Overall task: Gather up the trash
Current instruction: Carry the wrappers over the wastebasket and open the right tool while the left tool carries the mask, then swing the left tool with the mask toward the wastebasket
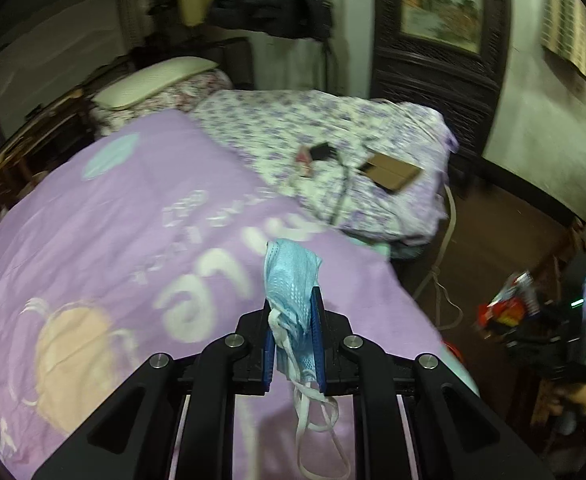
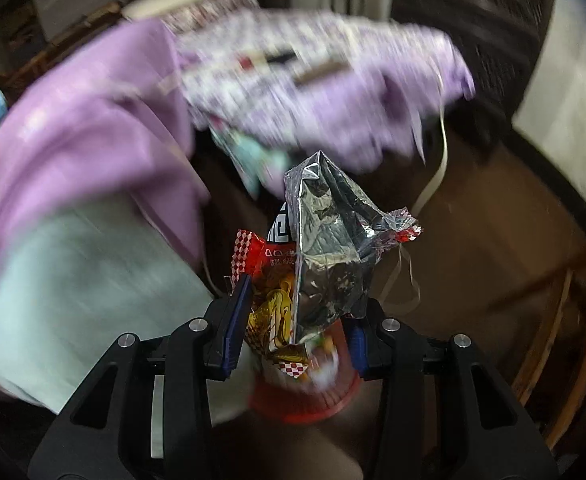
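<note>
My left gripper (image 1: 293, 312) is shut on a crumpled blue face mask (image 1: 291, 280), held above the purple quilt (image 1: 125, 240); its white ear loops (image 1: 317, 424) dangle below the jaws. My right gripper (image 2: 297, 312) is shut on a torn snack bag (image 2: 325, 248), silver inside and red and yellow outside, held over the floor beside the bed. A red round bin or basket (image 2: 305, 400) shows just under the bag, blurred. From the left wrist view the right gripper (image 1: 549, 320) with the bag (image 1: 505, 304) appears at the far right, a hand (image 1: 585, 396) below it.
The bed carries a floral sheet (image 1: 313, 120) with a brown cardboard box (image 1: 393, 168), a small black and red item (image 1: 317, 152) and a dark cable (image 1: 341, 196). A pillow (image 1: 153, 80) lies at the head. White cord (image 1: 445, 248) trails on the brown floor (image 2: 493, 220).
</note>
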`<action>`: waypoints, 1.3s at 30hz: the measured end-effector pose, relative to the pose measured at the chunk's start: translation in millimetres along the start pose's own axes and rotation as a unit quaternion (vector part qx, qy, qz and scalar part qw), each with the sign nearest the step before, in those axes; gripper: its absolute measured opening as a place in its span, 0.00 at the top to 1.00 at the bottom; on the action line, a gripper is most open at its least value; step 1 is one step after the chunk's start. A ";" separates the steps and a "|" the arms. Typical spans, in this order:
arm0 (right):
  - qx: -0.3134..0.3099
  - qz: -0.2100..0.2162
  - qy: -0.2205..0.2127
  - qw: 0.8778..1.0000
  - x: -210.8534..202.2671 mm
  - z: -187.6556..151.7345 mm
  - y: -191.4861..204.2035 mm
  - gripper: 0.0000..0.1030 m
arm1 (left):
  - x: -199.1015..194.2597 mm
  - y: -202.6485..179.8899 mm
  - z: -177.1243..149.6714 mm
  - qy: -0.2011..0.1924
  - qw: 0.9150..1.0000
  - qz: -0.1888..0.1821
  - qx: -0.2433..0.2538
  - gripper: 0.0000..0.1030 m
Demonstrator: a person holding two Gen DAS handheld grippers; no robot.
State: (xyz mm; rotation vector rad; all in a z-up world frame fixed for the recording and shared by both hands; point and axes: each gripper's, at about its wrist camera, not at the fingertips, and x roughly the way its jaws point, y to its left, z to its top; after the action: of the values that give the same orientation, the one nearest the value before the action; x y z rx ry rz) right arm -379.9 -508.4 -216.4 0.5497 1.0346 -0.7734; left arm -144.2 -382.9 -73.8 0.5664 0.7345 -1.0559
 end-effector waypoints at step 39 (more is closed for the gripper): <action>0.094 0.071 -0.188 0.975 -102.8 39.9 -20.5 0.29 | 22.6 -86.9 -11.3 0.031 0.996 -0.037 0.074 0.15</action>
State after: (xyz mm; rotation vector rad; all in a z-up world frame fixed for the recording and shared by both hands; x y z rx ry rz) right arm -404.4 -518.9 -107.4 0.6031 0.5691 -0.8159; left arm -220.0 -421.7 -104.3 0.7055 0.7396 -1.1716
